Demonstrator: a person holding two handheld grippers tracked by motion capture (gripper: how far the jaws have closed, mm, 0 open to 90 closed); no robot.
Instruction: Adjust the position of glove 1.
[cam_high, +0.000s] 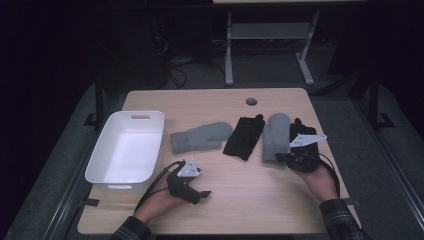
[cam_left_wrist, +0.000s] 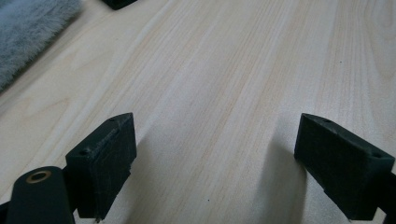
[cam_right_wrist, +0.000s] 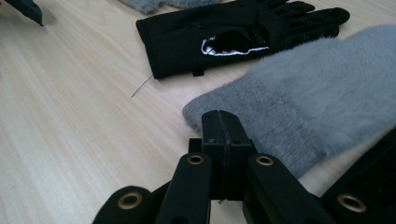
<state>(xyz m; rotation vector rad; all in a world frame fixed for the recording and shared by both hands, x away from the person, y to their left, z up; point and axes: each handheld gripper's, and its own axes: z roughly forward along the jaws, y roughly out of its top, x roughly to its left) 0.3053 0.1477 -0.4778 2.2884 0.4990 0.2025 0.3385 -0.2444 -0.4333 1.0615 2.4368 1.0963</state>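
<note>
While our left gripper (cam_left_wrist: 212, 163) is idling jaws apart over bare table (cam_high: 240, 200), we are nosing the right gripper (cam_right_wrist: 220, 135), jaws together on nothing, at the grey mitten (cam_right_wrist: 317, 93) cuff; reopen before pinching.

The left gripper (cam_left_wrist: 215, 163) points out over a pale wooden table (cam_left_wrist: 233, 70), its two black jaws rising from the bottom edge and standing wide apart with nothing but bare wood between them. The left-hand jaw is a chunky block with a scuffed inner face; below it sits a rounded black link with a brass-ringed hole. The right-hand jaw tilts outward, with small screw holes on its top face. Both cast soft shadows on the grain, which runs diagonally up the view. A fuzzy grey mitten (cam_left_wrist: 28, 32) fills the upper left corner, well clear of the jaws. At the top edge a small dark piece (cam_left_wrist: 119, 3) intrudes, possibly part of a black glove.
</note>
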